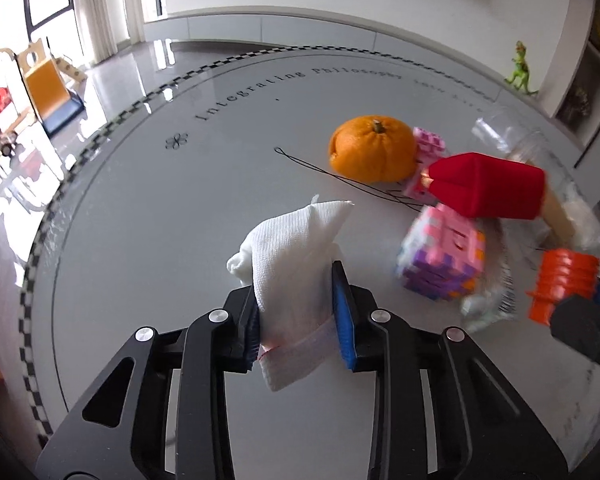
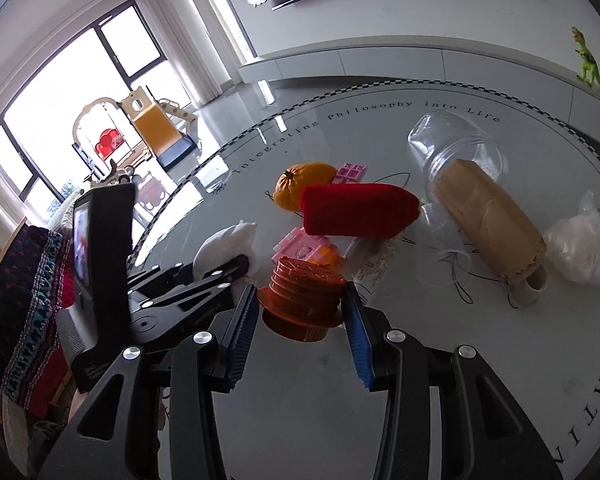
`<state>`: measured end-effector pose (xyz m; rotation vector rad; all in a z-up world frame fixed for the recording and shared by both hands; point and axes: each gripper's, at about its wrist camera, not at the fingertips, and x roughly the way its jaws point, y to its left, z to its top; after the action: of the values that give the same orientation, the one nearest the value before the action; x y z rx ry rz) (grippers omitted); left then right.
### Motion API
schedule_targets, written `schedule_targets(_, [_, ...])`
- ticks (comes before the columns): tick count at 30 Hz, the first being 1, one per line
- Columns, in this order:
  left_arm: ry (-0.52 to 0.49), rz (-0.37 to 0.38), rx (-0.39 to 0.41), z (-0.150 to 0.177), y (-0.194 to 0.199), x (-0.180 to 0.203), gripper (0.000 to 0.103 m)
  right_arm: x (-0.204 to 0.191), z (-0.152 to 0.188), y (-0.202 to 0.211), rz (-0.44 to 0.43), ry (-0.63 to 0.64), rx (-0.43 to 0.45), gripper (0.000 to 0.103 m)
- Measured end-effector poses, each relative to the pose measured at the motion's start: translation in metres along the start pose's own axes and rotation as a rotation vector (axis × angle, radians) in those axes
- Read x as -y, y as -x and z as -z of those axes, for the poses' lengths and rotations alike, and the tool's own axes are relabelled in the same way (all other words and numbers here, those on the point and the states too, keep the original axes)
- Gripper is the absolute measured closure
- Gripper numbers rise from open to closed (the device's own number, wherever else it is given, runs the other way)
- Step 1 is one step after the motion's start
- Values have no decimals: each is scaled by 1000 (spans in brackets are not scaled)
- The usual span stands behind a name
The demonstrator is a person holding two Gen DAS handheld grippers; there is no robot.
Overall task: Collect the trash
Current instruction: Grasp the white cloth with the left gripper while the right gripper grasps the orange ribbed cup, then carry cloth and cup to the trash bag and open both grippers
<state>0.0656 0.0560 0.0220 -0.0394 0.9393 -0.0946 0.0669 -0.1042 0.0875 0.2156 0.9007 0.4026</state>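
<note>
Round grey table [image 1: 148,216]: your left gripper [image 1: 296,312] clamps the crumpled tissue [image 1: 296,248], your right gripper [image 2: 300,312] pinches the orange ribbed cap [image 2: 304,292]; remaining plastic bag [image 2: 584,248] lies ahead-right, nearer your right.

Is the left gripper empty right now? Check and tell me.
No, the left gripper is shut on a crumpled white tissue, which sticks out past both fingers above the table.
</note>
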Motion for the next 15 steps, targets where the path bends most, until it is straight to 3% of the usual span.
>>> schedule_targets(10, [73, 40, 54, 61, 62, -8, 73, -22, 25, 32, -37, 13, 17, 59])
schedule_targets(15, [92, 15, 71, 93, 93, -14, 73, -47, 47, 42, -68, 48, -1, 59])
